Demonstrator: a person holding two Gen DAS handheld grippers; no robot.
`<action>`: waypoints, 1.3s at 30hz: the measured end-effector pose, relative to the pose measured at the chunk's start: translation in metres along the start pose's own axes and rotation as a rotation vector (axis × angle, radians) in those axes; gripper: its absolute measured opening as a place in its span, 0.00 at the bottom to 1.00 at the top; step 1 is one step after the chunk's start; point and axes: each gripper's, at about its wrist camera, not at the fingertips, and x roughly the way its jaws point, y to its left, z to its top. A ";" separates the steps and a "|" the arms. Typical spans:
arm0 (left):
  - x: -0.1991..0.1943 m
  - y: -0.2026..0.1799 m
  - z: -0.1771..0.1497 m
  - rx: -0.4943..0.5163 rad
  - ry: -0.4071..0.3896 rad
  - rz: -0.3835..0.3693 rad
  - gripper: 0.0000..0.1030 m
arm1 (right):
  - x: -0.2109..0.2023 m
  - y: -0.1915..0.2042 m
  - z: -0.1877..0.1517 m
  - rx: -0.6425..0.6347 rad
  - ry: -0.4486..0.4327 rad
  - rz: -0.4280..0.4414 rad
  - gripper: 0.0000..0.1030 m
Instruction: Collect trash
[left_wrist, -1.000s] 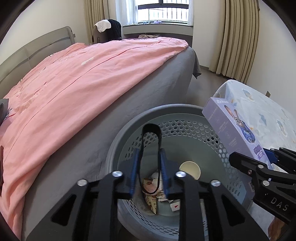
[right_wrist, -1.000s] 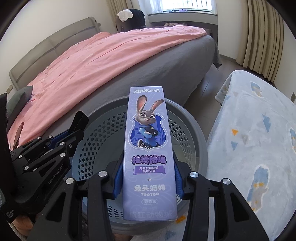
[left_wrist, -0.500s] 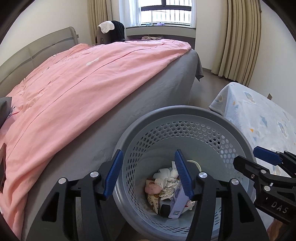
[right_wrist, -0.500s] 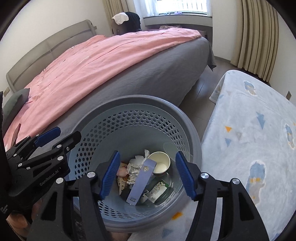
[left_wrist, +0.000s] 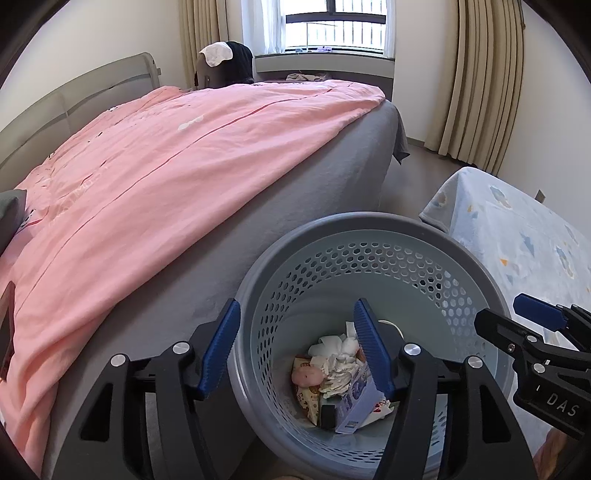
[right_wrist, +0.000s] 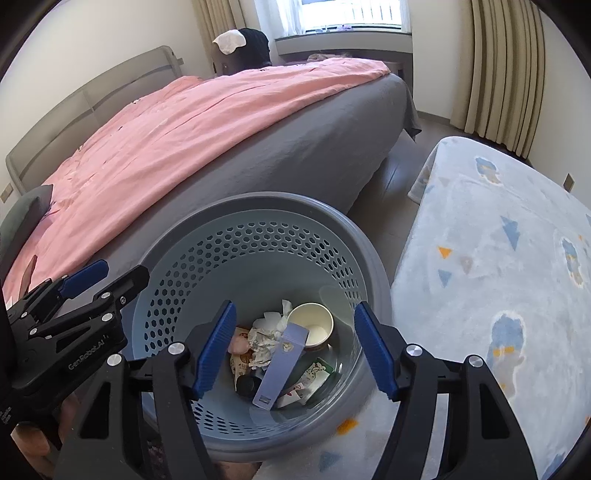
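bright daylight from the window (left_wrist: 334, 26); sharp, fisheye-bent edges.

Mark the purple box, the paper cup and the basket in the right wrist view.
purple box (right_wrist: 281, 366): right wrist view, middle of its long face.
paper cup (right_wrist: 310, 325): right wrist view, inside of its open mouth.
basket (right_wrist: 255, 206): right wrist view, far rim.

Both grippers hung side by side, tilted steeply downward. The left gripper (left_wrist: 297, 347) had just been opening, its blue fingers (left_wrist: 221, 349) spread apart with nothing caught between them. The right gripper (right_wrist: 295, 349) had just been opening too, its fingers (right_wrist: 373, 350) standing wide and bare. Neither one touched the other.
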 end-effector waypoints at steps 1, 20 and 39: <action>0.000 0.000 0.000 0.000 -0.001 0.000 0.60 | 0.000 0.000 0.000 0.000 0.000 0.000 0.65; -0.002 0.004 -0.001 -0.005 -0.006 0.012 0.66 | -0.001 -0.002 -0.001 0.008 -0.009 -0.014 0.70; -0.005 0.004 -0.002 -0.005 -0.020 0.031 0.70 | -0.001 -0.001 -0.001 0.005 -0.015 -0.042 0.73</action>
